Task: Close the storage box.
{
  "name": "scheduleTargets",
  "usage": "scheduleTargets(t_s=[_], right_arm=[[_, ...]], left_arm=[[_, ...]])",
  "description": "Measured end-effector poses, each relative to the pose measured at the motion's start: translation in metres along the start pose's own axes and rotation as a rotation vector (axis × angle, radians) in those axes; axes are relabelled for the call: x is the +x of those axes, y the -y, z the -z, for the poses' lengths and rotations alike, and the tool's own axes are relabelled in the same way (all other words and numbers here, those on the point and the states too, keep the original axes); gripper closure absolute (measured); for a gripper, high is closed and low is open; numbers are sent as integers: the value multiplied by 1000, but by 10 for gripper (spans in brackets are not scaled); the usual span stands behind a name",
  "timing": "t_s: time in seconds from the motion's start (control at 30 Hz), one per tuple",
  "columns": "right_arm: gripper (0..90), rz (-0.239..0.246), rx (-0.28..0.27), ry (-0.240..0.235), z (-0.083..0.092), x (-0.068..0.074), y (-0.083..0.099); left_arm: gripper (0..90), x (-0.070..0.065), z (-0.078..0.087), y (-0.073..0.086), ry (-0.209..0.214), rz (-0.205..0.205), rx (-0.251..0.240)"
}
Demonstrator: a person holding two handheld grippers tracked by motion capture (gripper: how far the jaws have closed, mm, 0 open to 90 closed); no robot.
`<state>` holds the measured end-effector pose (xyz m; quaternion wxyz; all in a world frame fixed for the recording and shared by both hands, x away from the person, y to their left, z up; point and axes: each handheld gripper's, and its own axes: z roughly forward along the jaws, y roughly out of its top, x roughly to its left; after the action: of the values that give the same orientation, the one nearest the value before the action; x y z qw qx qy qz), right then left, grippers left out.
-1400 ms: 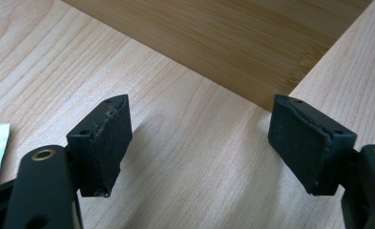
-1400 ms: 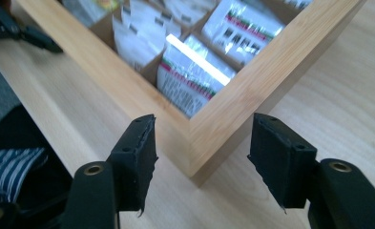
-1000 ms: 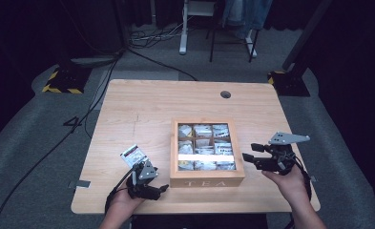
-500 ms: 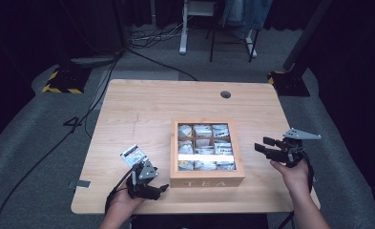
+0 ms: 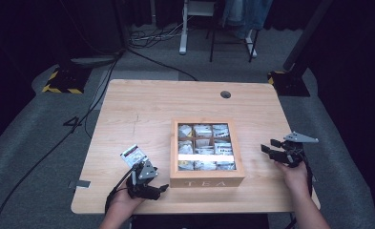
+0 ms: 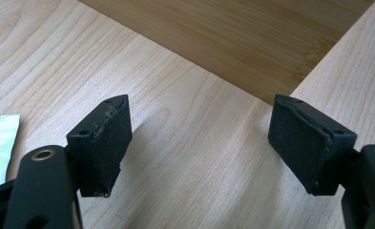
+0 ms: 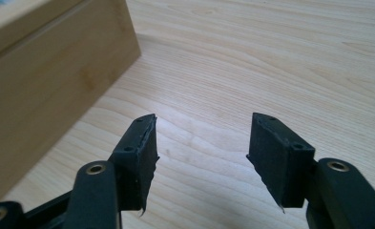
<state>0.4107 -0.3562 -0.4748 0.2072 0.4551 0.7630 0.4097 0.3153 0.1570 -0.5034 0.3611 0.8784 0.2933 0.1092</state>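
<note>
While both hover beside the tea box (image 5: 207,182), left gripper (image 5: 162,189) spread, empty, right gripper (image 5: 266,150) likewise.

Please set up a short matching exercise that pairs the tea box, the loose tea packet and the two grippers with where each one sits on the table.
Things:
1. tea box
2. tea packet
3. left gripper
4. right gripper

Places:
A. apart from the box, off its right side, jaws open over bare wood
B. middle of the table, lid closed
C. at the box's front left corner, jaws open
D. flat on the wood, left of the box

Pairs: 1-B, 2-D, 3-C, 4-A
</note>
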Motion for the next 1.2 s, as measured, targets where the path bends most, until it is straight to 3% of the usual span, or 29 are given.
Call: scheduleTargets(t_s=[0.13,0.27,0.37,0.6,0.7,0.73,0.77,1.2], right_arm=[[425,-24,-18,6,-7,-5,4],[426,-17,4,36,-16,-8,6],[416,-39,31,45,-24,-10,8],[387,-6,81,84,-32,-7,11],[342,17,91,103,-34,-3,10],[283,9,95,111,-34,-4,10],[147,-30,119,136,-37,-7,9],[136,-43,125,158,-38,-6,9]], left_arm=[[233,0,0,0,0,-1,2],[231,0,0,0,1,-1,1],[231,0,0,0,2,-1,1],[227,1,-1,-1,4,-4,1],[227,1,-1,-1,4,-3,2],[227,1,-1,-1,5,-3,2],[227,1,-1,-1,4,-2,2],[227,1,-1,-1,4,-2,2]])
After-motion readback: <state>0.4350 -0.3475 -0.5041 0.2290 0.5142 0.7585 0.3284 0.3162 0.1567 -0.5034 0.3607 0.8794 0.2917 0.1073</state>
